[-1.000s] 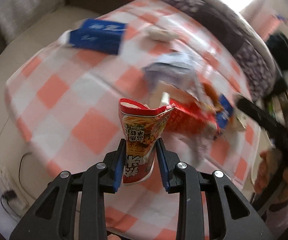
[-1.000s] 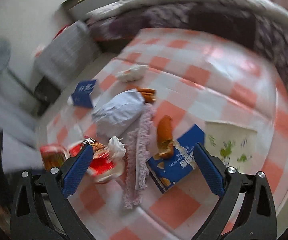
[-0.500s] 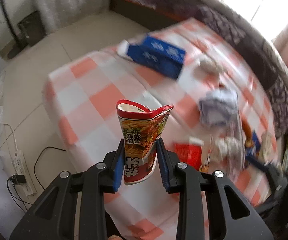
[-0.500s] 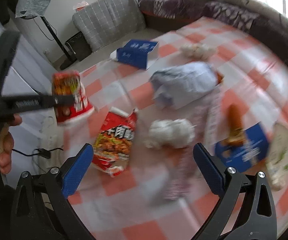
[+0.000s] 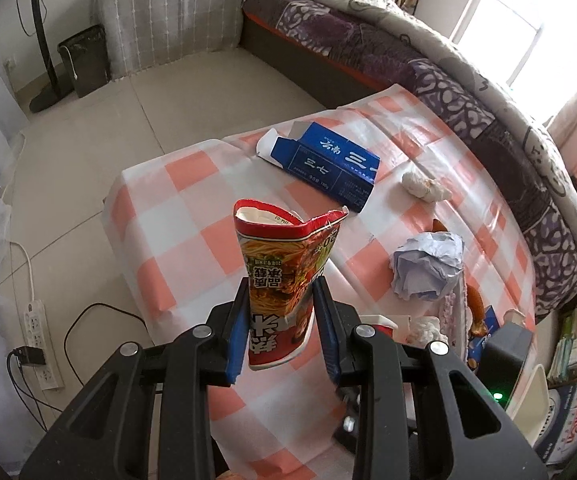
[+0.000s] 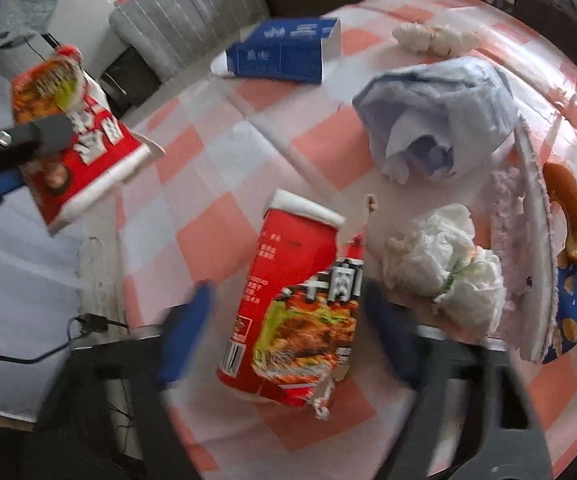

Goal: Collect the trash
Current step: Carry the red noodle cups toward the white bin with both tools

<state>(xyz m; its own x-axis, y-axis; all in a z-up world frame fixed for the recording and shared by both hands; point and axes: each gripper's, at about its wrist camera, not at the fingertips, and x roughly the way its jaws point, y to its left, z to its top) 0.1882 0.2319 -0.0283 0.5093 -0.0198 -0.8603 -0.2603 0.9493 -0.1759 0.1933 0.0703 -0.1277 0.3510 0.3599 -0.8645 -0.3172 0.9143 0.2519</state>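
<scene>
Left gripper (image 5: 280, 322) clamps one crushed red noodle cup (image 5: 284, 276) aloft; right gripper (image 6: 284, 320) is closing around a second flattened red noodle cup (image 6: 300, 304), much litter left.

I noted the tablecloth (image 5: 192, 216) was checked in salmon-orange and white. The crushed noodle cup (image 5: 284, 276) was red with a white rim and a printed picture of brown-orange noodles. The second noodle cup (image 6: 304, 296) was red too, white at its rim, with white characters. The carton (image 5: 328, 164) was deep blue with white lettering and white flaps. The crumpled paper (image 6: 440, 116) was pale lavender-blue; the tissue wad (image 6: 448, 264) was white. The gripper pads (image 5: 236, 328) were blue on black arms. The sofa cover (image 5: 460, 92) carried purple with grey-white swirls.
</scene>
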